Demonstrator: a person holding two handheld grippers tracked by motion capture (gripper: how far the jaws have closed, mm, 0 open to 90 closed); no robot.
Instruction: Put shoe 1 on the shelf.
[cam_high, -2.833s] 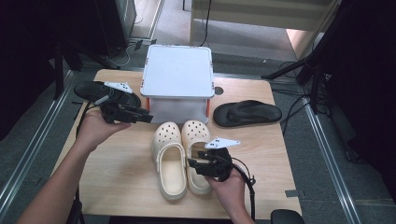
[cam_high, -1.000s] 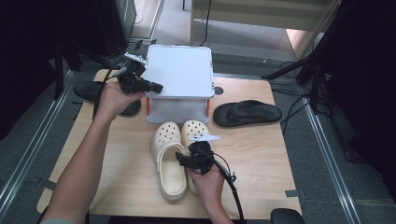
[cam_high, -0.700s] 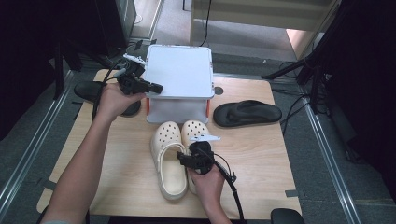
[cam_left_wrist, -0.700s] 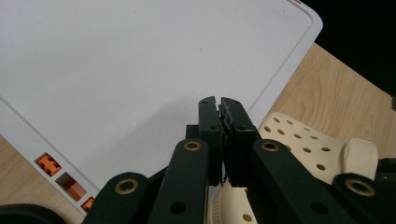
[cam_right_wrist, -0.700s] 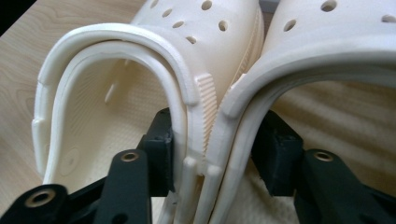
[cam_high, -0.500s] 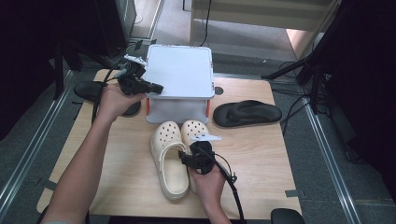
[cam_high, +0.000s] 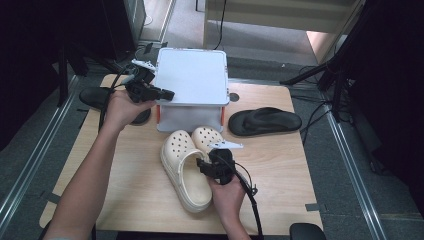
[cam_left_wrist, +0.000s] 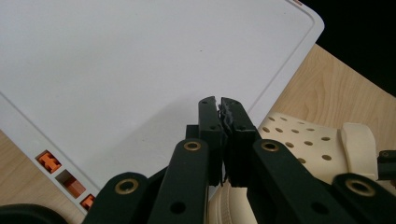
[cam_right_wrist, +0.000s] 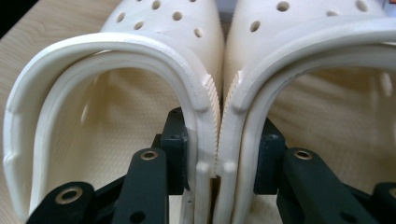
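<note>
Two grippers at work, right gripper (cam_right_wrist: 217, 154) with jaws just closing, pinching the touching inner walls of the cream clogs (cam_high: 187, 165) together, left gripper (cam_left_wrist: 219, 105) pressed together empty over the white box lid (cam_high: 192, 75), black flip-flop (cam_high: 265, 121) well beyond the right gripper.

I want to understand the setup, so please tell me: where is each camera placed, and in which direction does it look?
High view: above the person's side, looking forward and down at the table; both forearms show.
Left gripper view: on the left gripper, jaws shut, facing the white box lid.
Right gripper view: on the right gripper, jaws closing around the cream clogs' adjoining sides.
All views share the clogs.
</note>
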